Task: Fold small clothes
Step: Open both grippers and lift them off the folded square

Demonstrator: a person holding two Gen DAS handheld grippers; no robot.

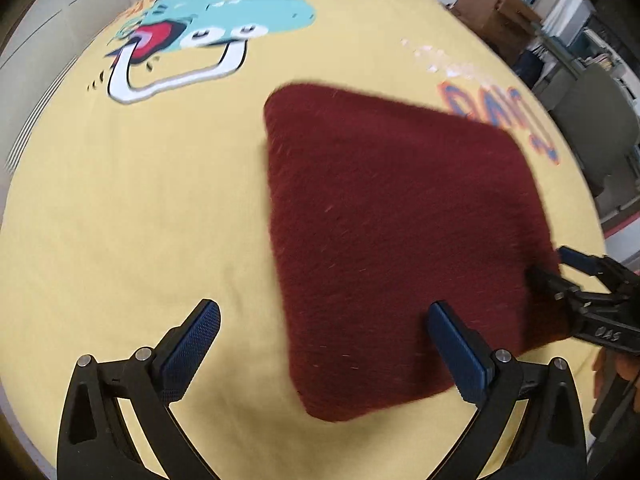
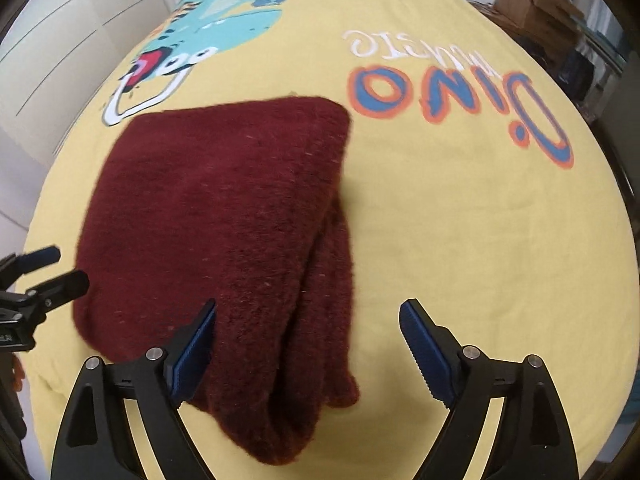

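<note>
A dark red fuzzy garment (image 1: 396, 240) lies folded into a rough square on the yellow printed bed cover (image 1: 140, 220). It also shows in the right wrist view (image 2: 224, 232), with its layered edges stacked along its right side. My left gripper (image 1: 324, 344) is open and empty, just above the garment's near left edge. My right gripper (image 2: 308, 344) is open and empty over the garment's near right edge. In the left wrist view the right gripper (image 1: 560, 264) shows at the garment's right edge. In the right wrist view the left gripper (image 2: 60, 268) shows at its left edge.
The cover carries a teal dinosaur print (image 2: 216, 20) and blue-orange lettering (image 2: 460, 100). White cabinet doors (image 2: 60, 48) stand to the left. Cardboard boxes (image 1: 492, 8) and shelving (image 1: 568, 20) stand beyond the bed on the right.
</note>
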